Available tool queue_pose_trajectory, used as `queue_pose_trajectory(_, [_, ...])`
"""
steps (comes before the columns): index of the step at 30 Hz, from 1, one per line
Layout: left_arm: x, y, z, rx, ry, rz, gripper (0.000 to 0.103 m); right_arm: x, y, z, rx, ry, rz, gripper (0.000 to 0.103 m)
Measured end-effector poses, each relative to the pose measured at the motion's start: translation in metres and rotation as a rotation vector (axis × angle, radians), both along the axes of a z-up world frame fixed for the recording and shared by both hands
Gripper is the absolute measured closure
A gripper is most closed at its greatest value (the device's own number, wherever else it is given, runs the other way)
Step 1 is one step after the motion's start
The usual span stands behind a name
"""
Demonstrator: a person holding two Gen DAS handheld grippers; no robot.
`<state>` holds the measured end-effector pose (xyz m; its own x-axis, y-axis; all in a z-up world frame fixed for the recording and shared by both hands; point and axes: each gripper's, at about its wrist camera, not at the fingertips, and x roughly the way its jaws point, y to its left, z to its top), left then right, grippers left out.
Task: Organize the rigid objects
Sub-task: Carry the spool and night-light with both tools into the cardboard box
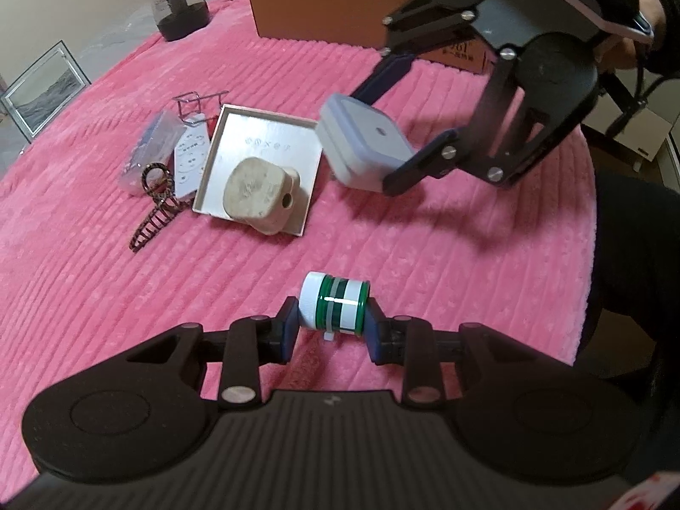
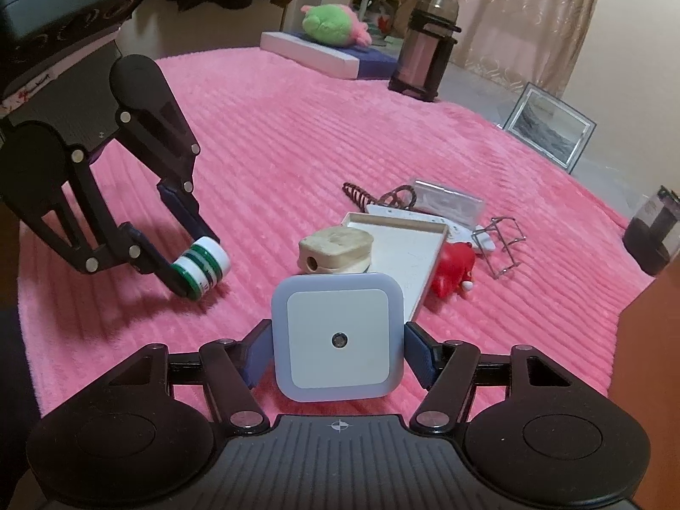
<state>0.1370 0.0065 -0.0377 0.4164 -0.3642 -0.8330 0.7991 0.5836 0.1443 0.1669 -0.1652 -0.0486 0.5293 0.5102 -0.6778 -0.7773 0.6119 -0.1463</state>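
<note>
Left wrist view: left gripper (image 1: pixel 331 327) pinching, nearly closed, a ribbed-cap green-and-white striped bottle (image 1: pixel 333 308) lying sideways over the fuzzy ribbed pink blanket (image 1: pixel 425 255). Right wrist view: right gripper (image 2: pixel 338 350) clamping, half-spread, a smooth rounded-square white night light (image 2: pixel 338 335) just before the shallow white tray (image 2: pixel 408 255); printing unreadable.

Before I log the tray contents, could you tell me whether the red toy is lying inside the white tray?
No, the red toy lies on the pink blanket beside the white tray, outside its rim.
</note>
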Motion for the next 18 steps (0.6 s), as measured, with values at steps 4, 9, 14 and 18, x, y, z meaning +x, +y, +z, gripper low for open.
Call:
queue_pose_trajectory(4, [-0.003, -0.005, 0.012, 0.004, -0.018, 0.003, 0.076, -0.007, -0.013, 0.012, 0.024, -0.004, -0.021, 0.041])
queue_pose_trajectory(9, [-0.008, -0.019, 0.036, -0.005, -0.038, -0.017, 0.076, -0.017, -0.035, 0.033, 0.058, -0.008, -0.043, 0.041])
queue_pose_trajectory(14, [-0.011, -0.046, 0.067, -0.005, -0.074, -0.075, 0.076, -0.026, -0.068, 0.068, 0.085, -0.03, -0.069, 0.041])
queue_pose_trajectory(18, [-0.009, -0.075, 0.094, -0.007, -0.107, -0.13, 0.076, -0.03, -0.102, 0.098, 0.089, -0.064, -0.098, 0.041])
